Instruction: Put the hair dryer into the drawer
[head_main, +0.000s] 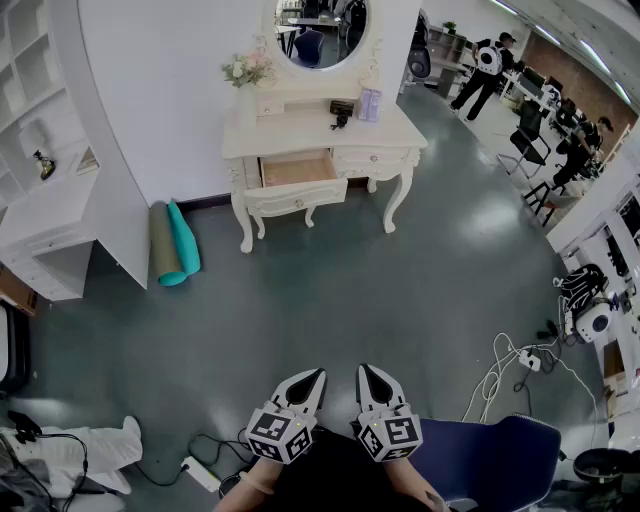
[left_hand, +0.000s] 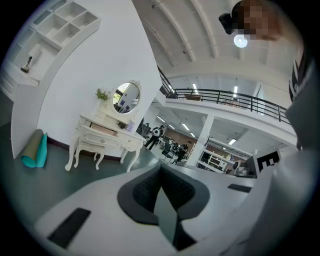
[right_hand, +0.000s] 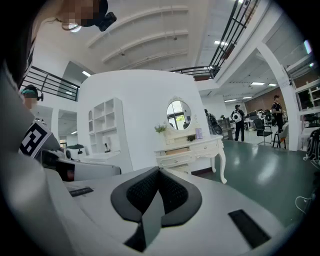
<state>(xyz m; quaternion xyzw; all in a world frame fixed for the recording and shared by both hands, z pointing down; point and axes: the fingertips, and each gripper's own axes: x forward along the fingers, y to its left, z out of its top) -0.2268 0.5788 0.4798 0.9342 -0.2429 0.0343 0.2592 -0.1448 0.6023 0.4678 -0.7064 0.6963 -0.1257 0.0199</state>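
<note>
Far ahead against the white wall stands a white dressing table (head_main: 300, 128). Its left drawer (head_main: 297, 168) is pulled open, showing a bare wooden bottom. A small black hair dryer (head_main: 342, 112) lies on the tabletop below the oval mirror (head_main: 320, 30). Both grippers are low in the head view, close to my body and several steps from the table. My left gripper (head_main: 318, 374) (left_hand: 161, 167) is shut with nothing in it, and so is my right gripper (head_main: 364, 370) (right_hand: 159, 171). Each gripper view shows the table (left_hand: 102, 135) (right_hand: 189, 150) in the distance.
Two rolled mats (head_main: 175, 243) lean by the wall left of the table. A white shelf unit (head_main: 50, 210) stands at the left. A blue chair (head_main: 500, 460) is at my right, with cables (head_main: 510, 365) and a power strip (head_main: 200, 472) on the green floor. People sit at desks far right.
</note>
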